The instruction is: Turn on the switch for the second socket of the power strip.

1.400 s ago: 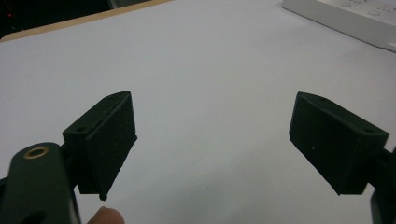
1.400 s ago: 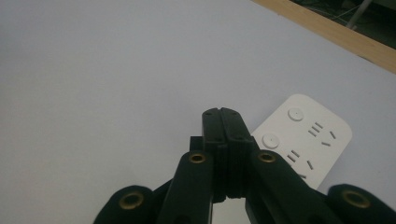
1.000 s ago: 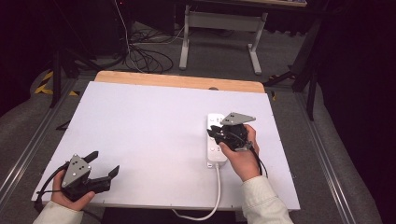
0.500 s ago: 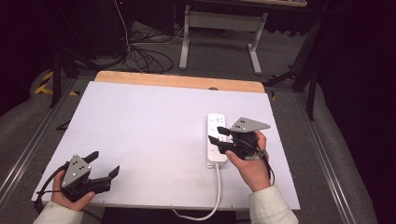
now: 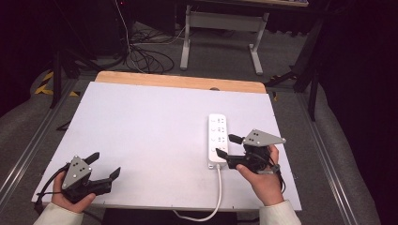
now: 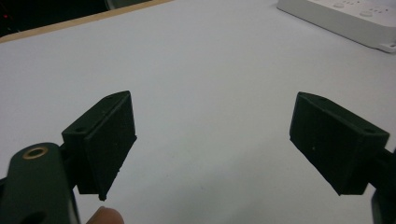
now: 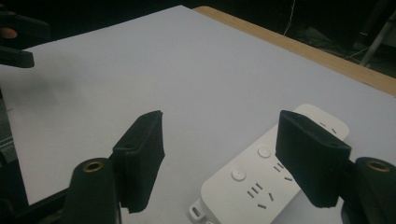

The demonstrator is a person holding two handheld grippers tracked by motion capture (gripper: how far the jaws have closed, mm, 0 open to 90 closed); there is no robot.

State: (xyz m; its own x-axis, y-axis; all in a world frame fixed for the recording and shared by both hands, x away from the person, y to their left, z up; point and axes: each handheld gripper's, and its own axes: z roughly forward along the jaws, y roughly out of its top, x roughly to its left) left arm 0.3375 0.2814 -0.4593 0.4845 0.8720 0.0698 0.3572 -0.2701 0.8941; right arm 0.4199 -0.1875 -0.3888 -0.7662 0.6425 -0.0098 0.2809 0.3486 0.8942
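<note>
the power strip (image 5: 218,140) lies flat on the table (image 5: 141,131), just beside the right gripper (image 5: 228,146), whose jaws have just been opening and hold nothing. the left gripper (image 5: 105,164) is held wide open and empty, well apart. the strip could be knocked askew if a jaw is swung into it.

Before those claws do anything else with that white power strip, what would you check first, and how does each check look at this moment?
1. Right gripper jaws open: ok; they have just been opening, nothing between them.
2. Right gripper clear of the power strip: cannot tell; its tips sit right at the strip's near end.
3. Power strip flat on the white table: ok.
4. Strip's cord free: ok; it runs off the near edge, untangled.
5. Left gripper out of the way: ok; open at the near left corner.
</note>
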